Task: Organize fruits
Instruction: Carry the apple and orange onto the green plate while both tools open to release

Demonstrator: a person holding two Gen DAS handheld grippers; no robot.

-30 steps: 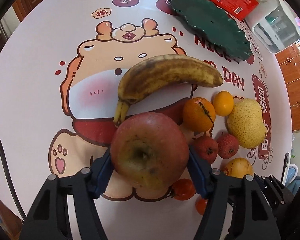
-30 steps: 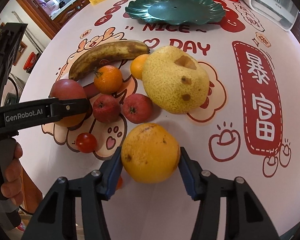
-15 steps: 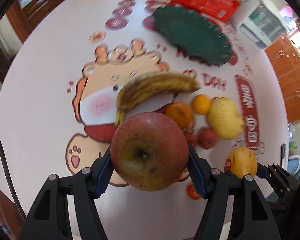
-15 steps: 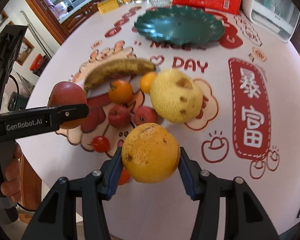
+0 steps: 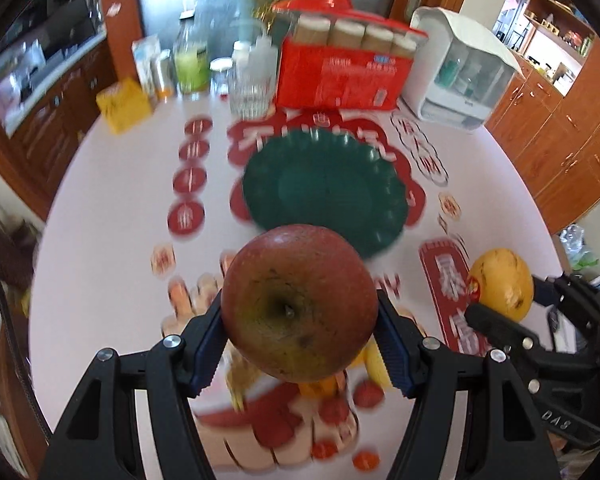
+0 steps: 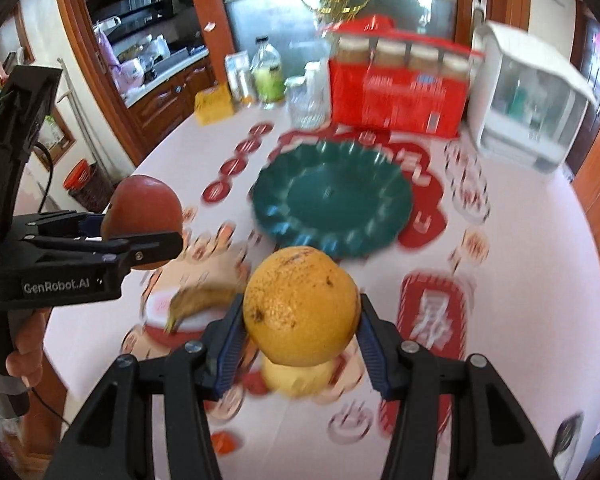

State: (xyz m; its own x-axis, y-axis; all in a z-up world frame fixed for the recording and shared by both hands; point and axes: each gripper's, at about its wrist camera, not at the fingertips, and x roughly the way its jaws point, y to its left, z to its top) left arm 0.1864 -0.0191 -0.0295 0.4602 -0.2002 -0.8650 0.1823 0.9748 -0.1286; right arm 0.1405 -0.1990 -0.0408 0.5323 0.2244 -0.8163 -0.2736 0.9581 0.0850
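My left gripper [image 5: 300, 344] is shut on a large red apple [image 5: 300, 302], held in the air above the table. My right gripper [image 6: 300, 320] is shut on a big orange [image 6: 300, 304], also lifted. Each shows in the other's view: the orange [image 5: 502, 284] at the right, the apple [image 6: 142, 210] at the left. A dark green scalloped plate [image 5: 324, 188] [image 6: 332, 200] lies empty beyond both. Below, blurred, lie a brown banana [image 6: 200, 300], a yellow pear [image 6: 296, 380] and small red and orange fruits [image 5: 332, 410].
At the table's far edge stand a red carton [image 5: 340, 72], a white box appliance [image 5: 460, 68], a glass [image 5: 252, 92], bottles [image 5: 190, 60] and a yellow box [image 5: 122, 104]. Wooden cabinets [image 5: 560, 140] flank the table. A hand [image 6: 24, 356] grips the left tool's handle.
Both grippers have risen with their fruit and tipped up, so the plate and the far edge of the table now fill the views. The fruit pile has slid below.
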